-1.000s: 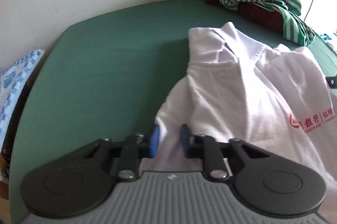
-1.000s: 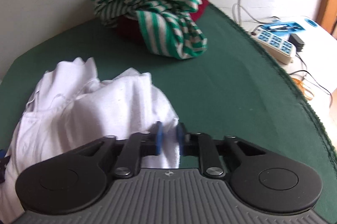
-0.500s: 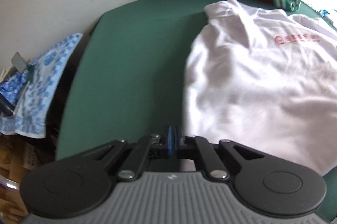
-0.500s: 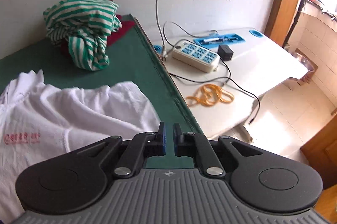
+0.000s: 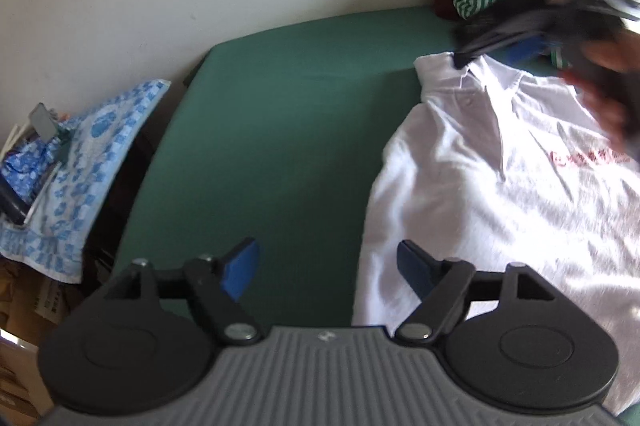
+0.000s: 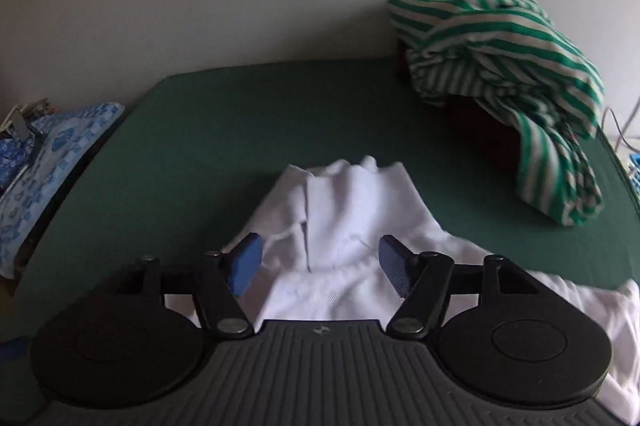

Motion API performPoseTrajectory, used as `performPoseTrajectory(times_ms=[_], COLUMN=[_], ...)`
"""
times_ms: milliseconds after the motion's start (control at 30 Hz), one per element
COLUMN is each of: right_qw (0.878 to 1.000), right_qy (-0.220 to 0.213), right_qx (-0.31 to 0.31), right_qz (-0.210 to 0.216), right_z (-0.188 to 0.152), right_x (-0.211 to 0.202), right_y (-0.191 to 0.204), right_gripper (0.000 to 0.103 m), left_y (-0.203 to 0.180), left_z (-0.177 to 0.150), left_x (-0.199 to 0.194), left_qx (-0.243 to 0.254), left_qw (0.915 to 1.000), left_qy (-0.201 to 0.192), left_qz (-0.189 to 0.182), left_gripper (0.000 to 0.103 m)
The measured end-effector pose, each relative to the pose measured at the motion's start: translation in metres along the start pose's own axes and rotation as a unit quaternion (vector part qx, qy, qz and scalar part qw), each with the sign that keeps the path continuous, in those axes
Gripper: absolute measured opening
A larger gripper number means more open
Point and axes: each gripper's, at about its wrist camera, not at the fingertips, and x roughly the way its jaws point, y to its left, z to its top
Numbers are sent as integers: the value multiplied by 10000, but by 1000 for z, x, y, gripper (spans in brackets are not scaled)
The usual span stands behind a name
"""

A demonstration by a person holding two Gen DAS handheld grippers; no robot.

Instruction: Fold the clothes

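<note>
A white polo shirt (image 5: 500, 186) with red print lies spread on the green table (image 5: 280, 146), collar toward the wall. My left gripper (image 5: 326, 266) hovers over the shirt's left lower edge. Its jaws are opening, and only the table and the shirt's edge lie below them, with no pad pressing. My right gripper (image 6: 320, 258) hangs over the collar (image 6: 344, 210). Its jaws are opening too, and the cloth lies under them untouched. In the left wrist view the right gripper (image 5: 496, 50) is a blur by the collar, held by a hand (image 5: 608, 98).
A green-and-white striped garment (image 6: 520, 66) is heaped on a dark red one (image 6: 472, 114) at the table's far right corner. A blue patterned cloth (image 5: 80, 166) covers clutter off the table's left side. A white wall runs behind.
Both grippers went from shut to wide open. The shirt went from bunched to spread flat. The right gripper swung from the table's right edge back over the collar.
</note>
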Motion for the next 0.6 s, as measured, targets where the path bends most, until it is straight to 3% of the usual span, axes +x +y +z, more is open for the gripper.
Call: performPoseTrajectory(times_ms=[67, 100, 133, 167, 267, 467, 533, 600], right_qw=[9996, 9994, 9988, 9980, 9962, 9768, 9758, 9807], right_qy=[74, 192, 337, 349, -13, -759, -687, -201], right_qx=[-30, 98, 272, 510, 810, 957, 695, 402], right_qz=[-276, -279, -236, -132, 320, 1760, 1957, 1901], right_z=[9, 12, 14, 13, 12, -26, -55, -92], right_x=[32, 45, 57, 56, 23, -127, -168, -193], right_y=[10, 7, 2, -5, -21, -68, -77, -78], right_gripper=[67, 54, 25, 20, 18, 17, 17, 18], left_y=[8, 14, 21, 26, 40, 44, 41, 40], left_z=[-5, -7, -9, -10, -9, 5, 11, 17], left_x=[-7, -10, -12, -14, -17, -12, -9, -9], left_qx=[-10, -46, -114, -185, -341, -341, -259, -190], left_qw=[9999, 9997, 9996, 9995, 9991, 9986, 9983, 9970], left_qy=[-37, -54, -63, -80, -152, -351, -413, -467], left_qz=[163, 230, 263, 262, 199, -176, -324, -594], left_gripper=[81, 81, 81, 81, 81, 86, 86, 87])
